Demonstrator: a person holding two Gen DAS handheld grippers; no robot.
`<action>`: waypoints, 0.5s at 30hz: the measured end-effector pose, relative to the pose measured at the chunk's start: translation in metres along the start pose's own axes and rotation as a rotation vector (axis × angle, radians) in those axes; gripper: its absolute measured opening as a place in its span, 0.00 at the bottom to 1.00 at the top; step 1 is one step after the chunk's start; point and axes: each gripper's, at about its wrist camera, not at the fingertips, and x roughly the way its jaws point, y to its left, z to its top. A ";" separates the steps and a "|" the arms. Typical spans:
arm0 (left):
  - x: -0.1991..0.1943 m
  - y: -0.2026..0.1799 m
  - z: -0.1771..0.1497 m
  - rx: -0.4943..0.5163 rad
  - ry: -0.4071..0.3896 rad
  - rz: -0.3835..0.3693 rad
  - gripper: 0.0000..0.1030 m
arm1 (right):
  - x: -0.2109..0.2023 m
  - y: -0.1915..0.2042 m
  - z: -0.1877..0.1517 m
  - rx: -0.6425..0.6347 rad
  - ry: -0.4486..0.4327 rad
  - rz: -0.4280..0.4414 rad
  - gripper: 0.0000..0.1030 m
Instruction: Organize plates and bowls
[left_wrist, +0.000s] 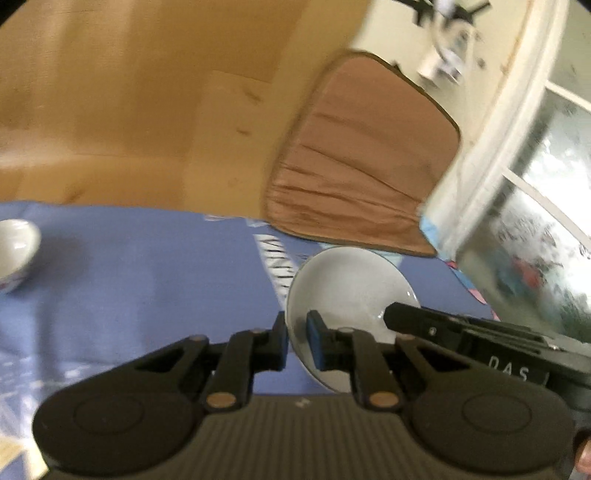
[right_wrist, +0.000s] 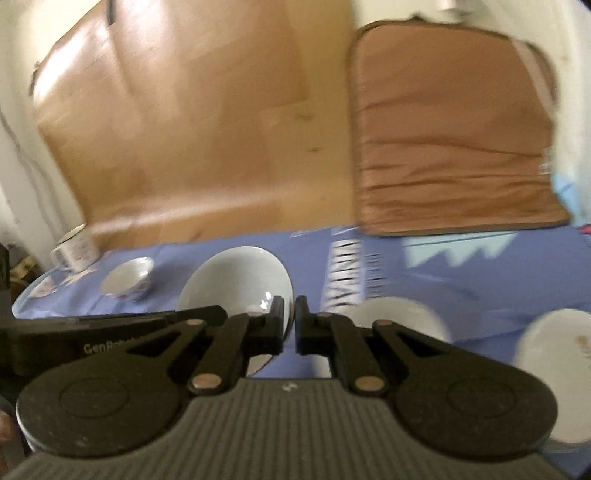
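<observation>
Our left tool (left_wrist: 297, 338) pinches the rim of a white bowl (left_wrist: 351, 291), tilted above the blue-clothed surface (left_wrist: 147, 266). Our right tool (right_wrist: 290, 325), jaws nearly together, grips nothing beside that bowl. We see a small patterned bowl (right_wrist: 129, 278), a mug (right_wrist: 75, 247) and two white plates (right_wrist: 399, 319) (right_wrist: 554, 365) spread apart.

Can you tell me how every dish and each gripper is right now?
Left gripper: shut on the white bowl's rim.
White bowl: held, tilted, above the blue cloth.
Right gripper: fingers almost together, apparently holding nothing.
Small bowl: upright on the cloth.
Mug: upright, by the cloth's far edge.
Plates: lying on the cloth.
</observation>
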 end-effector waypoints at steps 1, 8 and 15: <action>0.006 -0.006 0.000 0.004 0.010 -0.005 0.12 | -0.002 -0.009 0.000 0.012 -0.001 -0.016 0.08; 0.040 -0.031 -0.007 0.040 0.072 0.017 0.14 | 0.002 -0.041 -0.010 0.063 0.016 -0.079 0.09; 0.049 -0.037 -0.008 0.068 0.077 0.062 0.22 | 0.009 -0.043 -0.020 0.043 -0.005 -0.113 0.14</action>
